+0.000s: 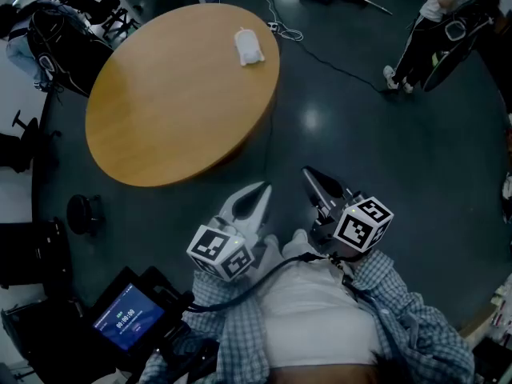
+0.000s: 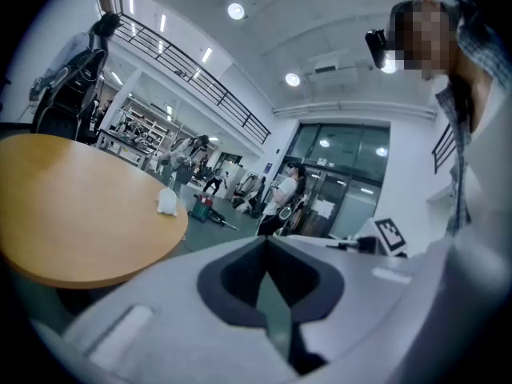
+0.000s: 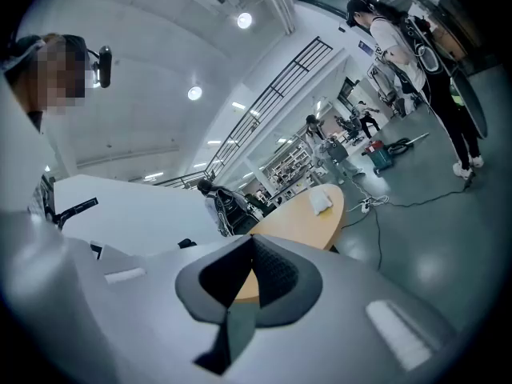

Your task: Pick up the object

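Note:
A small white object lies near the far edge of the round wooden table. It also shows as a small white lump in the left gripper view and as a pale lump in the right gripper view. My left gripper is held close to my body, short of the table's near edge, its jaws shut with nothing between them. Beside it, my right gripper is also shut and empty, over the dark floor. Both are far from the object.
A person stands at the far right on the dark floor. Cables trail across the floor beyond the table. Chairs and bags crowd the far left. A device with a lit screen sits at my lower left.

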